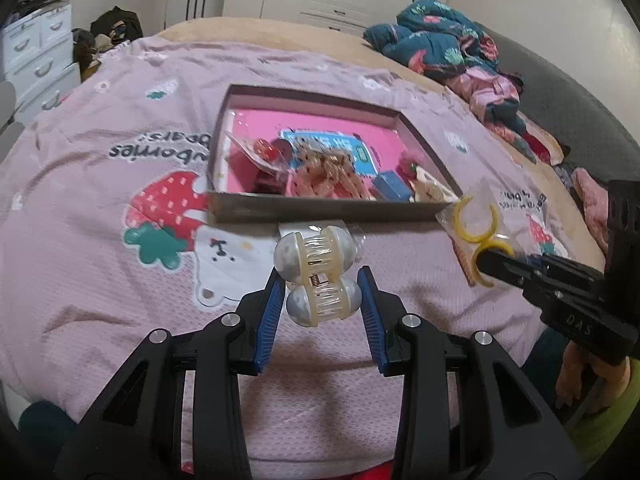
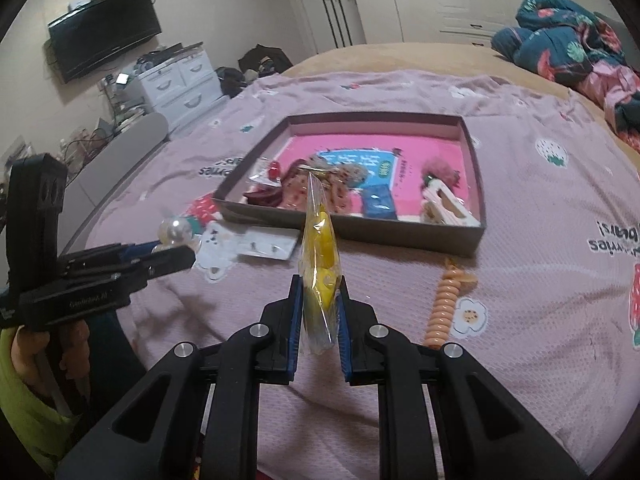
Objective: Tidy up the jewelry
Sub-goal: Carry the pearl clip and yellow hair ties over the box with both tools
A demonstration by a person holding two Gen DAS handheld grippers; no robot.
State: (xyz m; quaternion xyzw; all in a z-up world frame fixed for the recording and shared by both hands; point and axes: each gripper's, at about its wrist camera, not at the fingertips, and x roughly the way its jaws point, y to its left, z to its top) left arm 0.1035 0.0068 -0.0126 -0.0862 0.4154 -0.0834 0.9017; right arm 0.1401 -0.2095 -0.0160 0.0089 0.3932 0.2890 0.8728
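Observation:
My left gripper [image 1: 320, 286] is shut on a pearly cream hair claw clip [image 1: 316, 276] and holds it above the pink blanket, just in front of the box. My right gripper [image 2: 319, 300] is shut on a clear packet of yellow hair clips [image 2: 320, 256], held edge-on above the blanket; in the left wrist view the packet [image 1: 476, 236] hangs by the box's near right corner. The shallow grey box [image 1: 320, 210] with a pink floor holds several hair accessories. It also shows in the right wrist view [image 2: 400, 232].
An orange spiral hair tie [image 2: 444, 308] lies on the blanket right of my right gripper. A small white card with earrings [image 2: 264, 246] lies in front of the box. Crumpled bedding [image 1: 440, 44] lies at the far right. White drawers [image 2: 176, 80] stand at the left.

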